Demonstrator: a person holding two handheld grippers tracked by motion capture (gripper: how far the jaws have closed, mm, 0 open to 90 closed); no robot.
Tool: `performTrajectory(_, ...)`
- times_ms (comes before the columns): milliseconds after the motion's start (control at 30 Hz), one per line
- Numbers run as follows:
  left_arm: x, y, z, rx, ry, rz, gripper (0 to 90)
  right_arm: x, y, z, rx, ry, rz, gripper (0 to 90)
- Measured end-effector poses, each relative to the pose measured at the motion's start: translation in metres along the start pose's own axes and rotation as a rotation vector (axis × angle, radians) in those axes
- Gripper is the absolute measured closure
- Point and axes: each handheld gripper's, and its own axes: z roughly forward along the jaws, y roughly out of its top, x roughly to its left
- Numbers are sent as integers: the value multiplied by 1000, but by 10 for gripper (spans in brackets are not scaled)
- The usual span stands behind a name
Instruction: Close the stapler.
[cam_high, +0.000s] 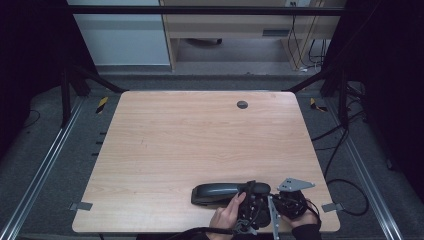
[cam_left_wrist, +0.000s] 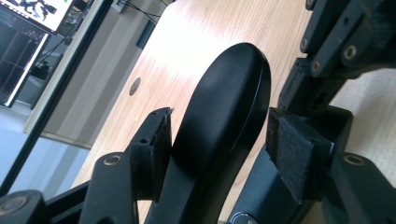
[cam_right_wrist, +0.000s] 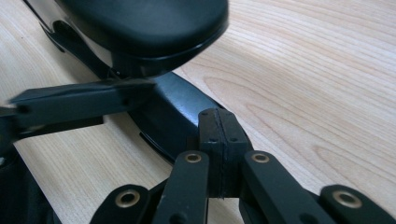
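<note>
A black stapler (cam_high: 220, 192) lies on the wooden table (cam_high: 200, 140) near its front edge. My left gripper (cam_high: 249, 190) straddles the stapler's right end. In the left gripper view the stapler's rounded top arm (cam_left_wrist: 224, 112) stands between the two pads (cam_left_wrist: 294, 154), which sit close to its sides without clearly pressing; the jaws are apart. My right gripper (cam_right_wrist: 219, 133) has its pads shut flat together with nothing between them, its tip at the stapler's black base (cam_right_wrist: 173, 112). In the high view the right gripper (cam_high: 275, 197) sits just right of the stapler.
A small round grommet (cam_high: 242, 104) is set in the table near its far edge. The table's front edge (cam_high: 200, 231) runs just below both hands. Metal rails, cables and a dark frame surround the table on the floor.
</note>
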Motion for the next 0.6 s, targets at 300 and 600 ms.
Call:
performTrajectory(300,12,4,-18,-25,-49,-18,396,-1,1,-3,-21,-27,-5,900)
performTrajectory(600,39,1,-34,-59,-74,-75,388,-8,2,-6,-32,-51,11,900)
